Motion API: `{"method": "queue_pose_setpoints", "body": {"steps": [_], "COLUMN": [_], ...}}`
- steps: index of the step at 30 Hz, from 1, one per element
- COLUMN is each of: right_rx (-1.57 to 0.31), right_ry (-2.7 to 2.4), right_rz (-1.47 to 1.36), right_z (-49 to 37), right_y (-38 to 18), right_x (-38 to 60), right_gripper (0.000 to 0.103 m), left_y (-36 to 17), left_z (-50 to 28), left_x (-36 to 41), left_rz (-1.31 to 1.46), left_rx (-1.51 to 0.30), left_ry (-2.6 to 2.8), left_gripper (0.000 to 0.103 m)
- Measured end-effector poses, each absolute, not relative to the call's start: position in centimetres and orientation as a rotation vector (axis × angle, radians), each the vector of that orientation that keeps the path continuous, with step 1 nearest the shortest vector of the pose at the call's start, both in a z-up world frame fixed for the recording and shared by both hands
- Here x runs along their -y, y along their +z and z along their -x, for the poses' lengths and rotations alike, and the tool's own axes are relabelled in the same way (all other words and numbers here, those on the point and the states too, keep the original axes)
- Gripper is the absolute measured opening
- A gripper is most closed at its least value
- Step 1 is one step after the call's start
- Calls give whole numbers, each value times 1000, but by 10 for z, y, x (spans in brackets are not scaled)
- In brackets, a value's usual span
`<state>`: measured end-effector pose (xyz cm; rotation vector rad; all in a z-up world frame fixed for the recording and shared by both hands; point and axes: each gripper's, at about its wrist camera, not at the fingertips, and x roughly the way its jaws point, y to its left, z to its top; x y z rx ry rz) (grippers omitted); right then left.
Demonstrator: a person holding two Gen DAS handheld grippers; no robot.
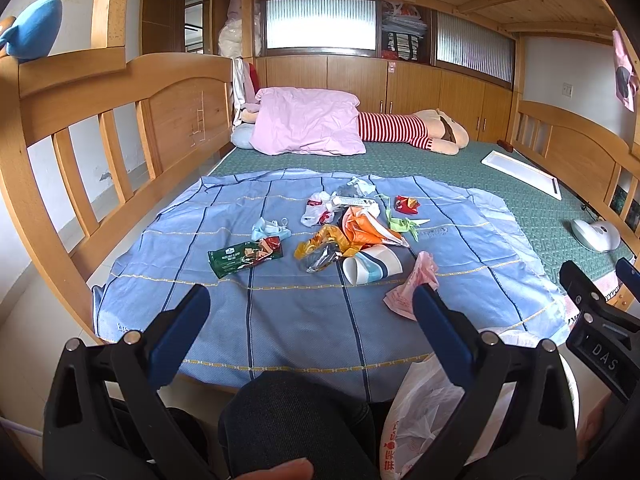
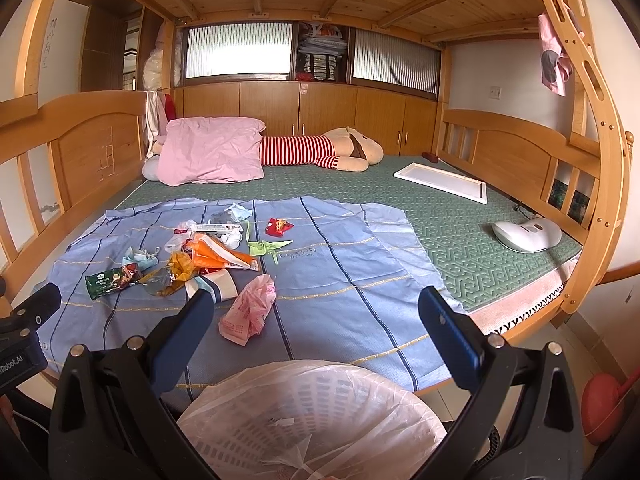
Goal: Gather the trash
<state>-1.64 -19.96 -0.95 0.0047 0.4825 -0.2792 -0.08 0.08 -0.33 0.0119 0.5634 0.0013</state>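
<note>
Seemingly just scraps [image 2: 280,422] in bin [image 2: 360,396]

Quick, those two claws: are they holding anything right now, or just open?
Left claw: open, holding nothing, above the blue cloth.
Right claw: open, holding nothing, above the lined basket.

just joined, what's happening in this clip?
A person holds a gripper in each hand at the foot of a bed. Both the left gripper and right gripper have jaws open and hold nothing. Trash lies scattered on the blue cloth: a pink bag, a paper cup, a green wrapper and other scraps. A bag-lined bin sits below the bed edge with barely anything visible in it, so collecting looks about to start.
</note>
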Motion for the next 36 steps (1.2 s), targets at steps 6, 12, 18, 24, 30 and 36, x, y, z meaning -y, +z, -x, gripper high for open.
{"method": "queue_pose_setpoints", "body": {"steps": [6, 12, 18, 24, 30, 36], "right_rx": [-486, -491, -491, -491, -492, -494], "right_ry": [-277, -274, -274, -273, -273, -272], "right_rz": [-7, -11, -10, -11, -11, -13], "right_z": [16, 17, 17, 17, 17, 18], "right_y": [-11, -13, -14, -13, -13, -14], "right_x": [199, 199, 199, 199, 199, 200], "right_gripper": [101, 101, 101, 101, 101, 101], "left_y": [-11, -13, -13, -13, -14, -13], "left_z": [7, 1, 0, 0, 0, -1], "left_x": [0, -1, 0, -1, -1, -1], "left_rz": [-11, -9, -9, -9, -10, -10], "left_rx": [-567, -572, -574, -575, -576, -579], "left_ry": [2, 1, 1, 1, 3, 2], "left_gripper": [100, 100, 100, 100, 100, 100]}}
